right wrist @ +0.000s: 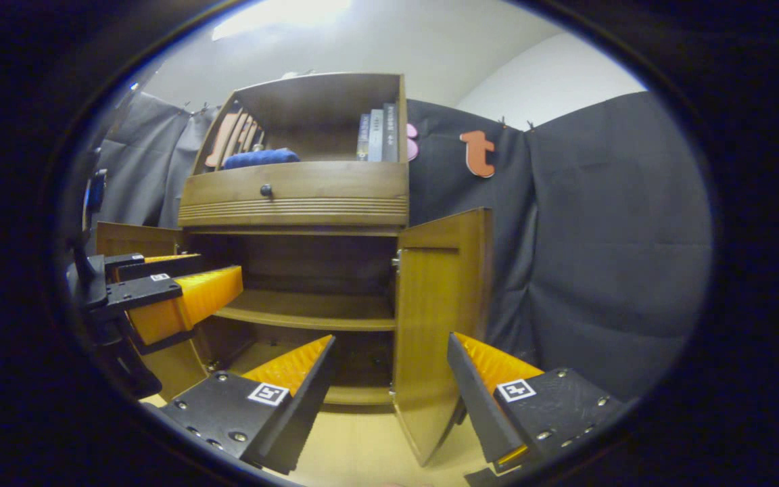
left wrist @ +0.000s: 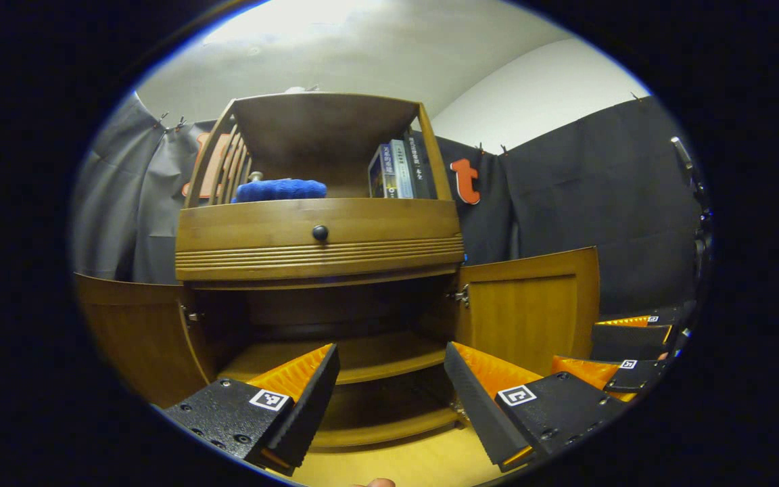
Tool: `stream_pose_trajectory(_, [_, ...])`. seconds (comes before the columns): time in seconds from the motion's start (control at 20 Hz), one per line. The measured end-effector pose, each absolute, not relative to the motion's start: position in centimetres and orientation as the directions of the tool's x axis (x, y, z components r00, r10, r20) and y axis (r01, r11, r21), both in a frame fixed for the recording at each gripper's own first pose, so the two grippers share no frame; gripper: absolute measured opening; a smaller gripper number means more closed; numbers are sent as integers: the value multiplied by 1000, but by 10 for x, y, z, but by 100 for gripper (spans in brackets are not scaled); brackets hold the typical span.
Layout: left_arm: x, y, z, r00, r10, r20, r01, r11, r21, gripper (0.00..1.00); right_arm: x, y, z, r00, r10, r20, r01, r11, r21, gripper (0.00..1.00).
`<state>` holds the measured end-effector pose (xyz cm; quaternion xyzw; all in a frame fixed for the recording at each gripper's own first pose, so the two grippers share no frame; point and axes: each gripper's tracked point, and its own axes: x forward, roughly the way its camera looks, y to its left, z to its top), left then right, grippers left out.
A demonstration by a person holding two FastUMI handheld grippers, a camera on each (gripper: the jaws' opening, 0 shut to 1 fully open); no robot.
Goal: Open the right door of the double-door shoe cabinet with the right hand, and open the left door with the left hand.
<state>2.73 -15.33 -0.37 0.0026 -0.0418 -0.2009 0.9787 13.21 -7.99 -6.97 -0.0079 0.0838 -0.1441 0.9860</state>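
- Fingers first: the left gripper (left wrist: 389, 389) has its two fingers spread wide apart at six o'clock in the left gripper view, holding nothing, and through the gap you look straight into the shoe cabinet (left wrist: 318, 243).
- Over at nine o'clock in that view, the left door (left wrist: 136, 338) is swung well out from the cabinet front, hinge showing at its inner edge.
- Up at twelve o'clock, a blue cloth (left wrist: 280, 190) and a row of books (left wrist: 399, 170) sit on the open top shelf, above a drawer with a dark knob (left wrist: 320, 233).
- Inside, at centre, the bare inner shelves (left wrist: 356, 358) are in plain sight.
- At three o'clock, the right door (left wrist: 528, 311) stands open too, apart from both grippers.
- Right gripper (right wrist: 389, 399) now: in the right gripper view its fingers are also parted and empty at six o'clock, with the right door's edge just beyond them.
- My read: both doors look open, so the task seems essentially done; all that could remain is drawing the grippers clear.
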Motion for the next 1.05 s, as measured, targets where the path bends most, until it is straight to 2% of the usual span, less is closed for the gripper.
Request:
stream_pose_trajectory(0.1, [25, -174, 0, 907, -412, 89, 413, 911, 14, 100, 125, -98, -67, 939, -303, -160, 301, 953, -38, 93])
stream_pose_trajectory(0.2, [20, -193, 5, 896, -434, 96, 435, 900, 13, 96, 117, -115, -63, 936, -318, -148, 317, 948, -30, 96])
stream_pose_trajectory(0.25, [17, -204, 8, 887, -450, 103, 451, 892, 14, 96, 113, -123, -62, 934, -328, -143, 328, 944, -25, 94])
stream_pose_trajectory(0.3, [15, -216, 11, 876, -469, 108, 471, 882, 12, 100, 109, -132, -62, 930, -340, -141, 341, 940, -20, 95])
stream_pose_trajectory(0.35, [13, -228, 13, 865, -489, 112, 491, 871, 7, 96, 104, -140, -61, 925, -354, -141, 355, 935, -19, 96])
stream_pose_trajectory(0.4, [9, -240, 14, 853, -509, 116, 513, 859, -1, 100, 99, -150, -62, 918, -371, -141, 372, 928, -21, 96])
stream_pose_trajectory(0.5, [0, -266, 17, 826, -551, 122, 557, 830, -20, 100, 87, -169, -65, 902, -405, -149, 405, 914, -29, 93])
stream_pose_trajectory(0.55, [-5, -279, 18, 811, -572, 125, 579, 815, -26, 96, 80, -181, -68, 891, -426, -157, 426, 904, -36, 93])
stream_pose_trajectory(0.6, [-10, -291, 19, 797, -591, 127, 598, 801, -30, 96, 75, -190, -70, 883, -440, -163, 439, 897, -38, 96])
stream_pose_trajectory(0.7, [-21, -319, 23, 763, -632, 137, 641, 767, -37, 96, 63, -211, -72, 863, -475, -172, 476, 879, -39, 96])
stream_pose_trajectory(0.75, [-28, -331, 26, 745, -651, 144, 662, 749, -38, 96, 57, -221, -70, 853, -493, -172, 494, 868, -38, 93])
stream_pose_trajectory(0.85, [-37, -350, 30, 710, -686, 159, 699, 714, -42, 96, 46, -243, -67, 830, -532, -166, 533, 845, -40, 96])
stream_pose_trajectory(0.9, [-40, -362, 32, 691, -703, 165, 718, 695, -45, 100, 40, -253, -66, 821, -548, -162, 549, 835, -42, 96])
stream_pose_trajectory(0.95, [-45, -372, 35, 675, -718, 169, 733, 678, -48, 96, 34, -261, -63, 811, -564, -156, 565, 824, -42, 96])
stream_pose_trajectory(1.05, [-51, -389, 39, 650, -739, 178, 756, 654, -45, 96, 22, -279, -58, 797, -587, -142, 588, 808, -40, 93])
